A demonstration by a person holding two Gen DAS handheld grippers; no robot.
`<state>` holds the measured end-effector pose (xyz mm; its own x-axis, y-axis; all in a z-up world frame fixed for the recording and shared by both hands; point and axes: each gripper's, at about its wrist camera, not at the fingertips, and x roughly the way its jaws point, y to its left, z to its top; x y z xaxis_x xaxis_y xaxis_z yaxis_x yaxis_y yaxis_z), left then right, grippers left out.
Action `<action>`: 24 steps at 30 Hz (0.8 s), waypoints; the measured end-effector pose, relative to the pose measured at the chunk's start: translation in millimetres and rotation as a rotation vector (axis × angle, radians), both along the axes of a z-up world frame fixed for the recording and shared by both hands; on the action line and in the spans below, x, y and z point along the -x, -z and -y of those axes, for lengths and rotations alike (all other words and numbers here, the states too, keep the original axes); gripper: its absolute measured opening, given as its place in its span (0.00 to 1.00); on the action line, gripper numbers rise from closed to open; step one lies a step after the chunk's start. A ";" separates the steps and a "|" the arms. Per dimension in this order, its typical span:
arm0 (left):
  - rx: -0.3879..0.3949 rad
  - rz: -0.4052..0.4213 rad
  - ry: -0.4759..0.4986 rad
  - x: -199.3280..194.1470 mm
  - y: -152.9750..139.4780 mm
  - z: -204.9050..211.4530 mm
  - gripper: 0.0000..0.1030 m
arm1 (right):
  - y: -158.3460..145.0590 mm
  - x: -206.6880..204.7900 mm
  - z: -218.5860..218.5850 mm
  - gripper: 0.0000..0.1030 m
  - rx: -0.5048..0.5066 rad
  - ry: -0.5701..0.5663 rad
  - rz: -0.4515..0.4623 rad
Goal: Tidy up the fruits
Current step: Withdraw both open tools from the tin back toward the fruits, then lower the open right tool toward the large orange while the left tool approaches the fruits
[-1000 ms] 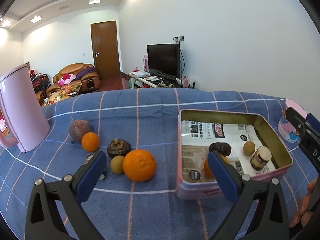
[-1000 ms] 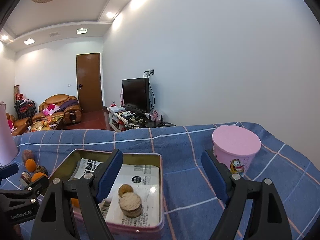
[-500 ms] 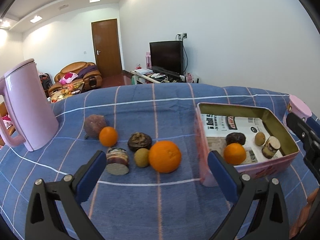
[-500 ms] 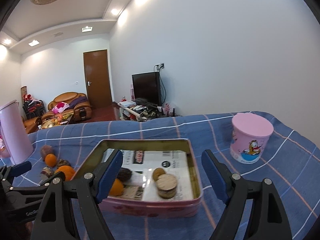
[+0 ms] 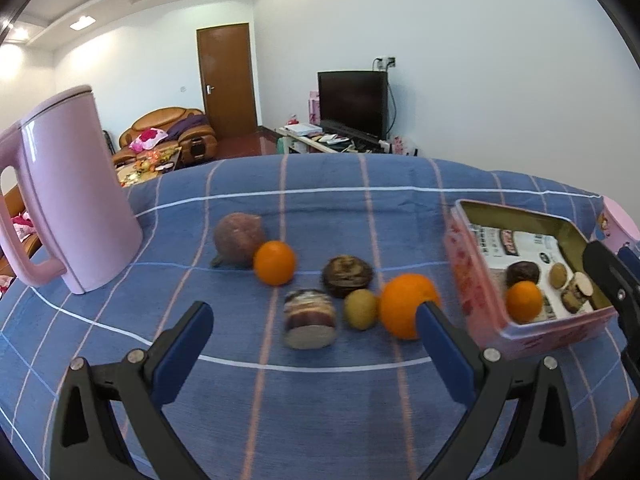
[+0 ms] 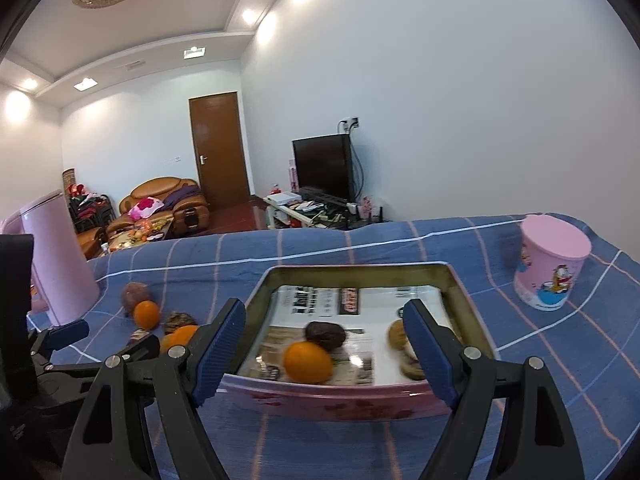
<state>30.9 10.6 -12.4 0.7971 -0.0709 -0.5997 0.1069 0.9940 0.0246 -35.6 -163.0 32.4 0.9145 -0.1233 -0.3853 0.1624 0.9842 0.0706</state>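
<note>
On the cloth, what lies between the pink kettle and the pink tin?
In the left wrist view, six loose pieces lie between the kettle and the tin: a reddish-brown fruit, small orange, dark fruit, cut chunk, kiwi, big orange.

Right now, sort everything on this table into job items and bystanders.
Job: loose fruits, pink tin already holding an orange and other pieces, left gripper, right gripper, both open.
Bystanders: pink kettle, lidded pink cup.

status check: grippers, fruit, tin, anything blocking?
Left gripper open, empty; right gripper open, empty. Six pieces on the cloth, large orange nearest the pink tin; four inside. Nothing blocking.
</note>
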 end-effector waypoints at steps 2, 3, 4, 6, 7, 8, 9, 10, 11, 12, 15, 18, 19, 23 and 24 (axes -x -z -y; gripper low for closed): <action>0.006 -0.010 -0.019 -4.3 1.0 -12.6 1.00 | 0.4 -2.2 -8.0 0.80 0.006 -0.013 -0.002; 0.009 -0.013 -0.026 -6.4 1.0 -17.7 1.00 | 0.1 -3.3 -11.7 0.80 0.009 -0.020 -0.004; 0.012 -0.015 -0.036 -8.8 1.5 -24.3 1.00 | 0.3 -4.9 -15.5 0.80 0.012 -0.029 -0.006; 0.016 -0.021 -0.068 -14.9 2.3 -38.9 1.00 | 0.3 -9.8 -23.8 0.80 0.026 -0.049 -0.013; 0.020 -0.026 -0.089 -18.4 2.8 -46.3 1.00 | 1.0 -12.1 -27.4 0.80 0.033 -0.057 -0.017; 0.027 -0.032 -0.117 -22.3 3.2 -55.3 1.00 | 1.8 -15.1 -32.3 0.80 0.043 -0.068 -0.024; 0.037 -0.038 -0.139 -25.0 3.3 -62.6 1.00 | 1.7 -16.3 -35.1 0.80 0.047 -0.078 -0.028; 0.051 -0.045 -0.167 -28.5 3.4 -71.9 1.00 | 2.1 -19.7 -39.2 0.80 0.051 -0.094 -0.034; 0.058 -0.050 -0.182 -30.6 3.6 -77.0 1.00 | 2.5 -22.3 -42.4 0.80 0.056 -0.109 -0.038; 0.067 -0.056 -0.201 -33.0 4.0 -83.5 1.00 | 3.0 -25.9 -48.1 0.80 0.067 -0.130 -0.042; 0.087 -0.067 -0.243 -36.5 4.7 -96.7 1.00 | 5.1 -36.9 -64.0 0.72 0.110 -0.190 -0.061; 0.097 -0.073 -0.261 -37.7 7.5 -102.8 1.00 | 12.6 -57.0 -81.0 0.54 0.159 -0.269 -0.140; 0.095 -0.077 -0.259 -37.0 8.8 -103.4 1.00 | 15.0 -62.3 -85.2 0.52 0.169 -0.292 -0.162; 0.084 -0.093 -0.234 -39.5 9.9 -99.1 1.00 | 24.7 -80.1 -104.2 0.52 0.245 -0.387 -0.239; 0.081 -0.093 -0.231 -41.0 9.4 -99.4 1.00 | 27.1 -82.8 -107.3 0.52 0.263 -0.397 -0.255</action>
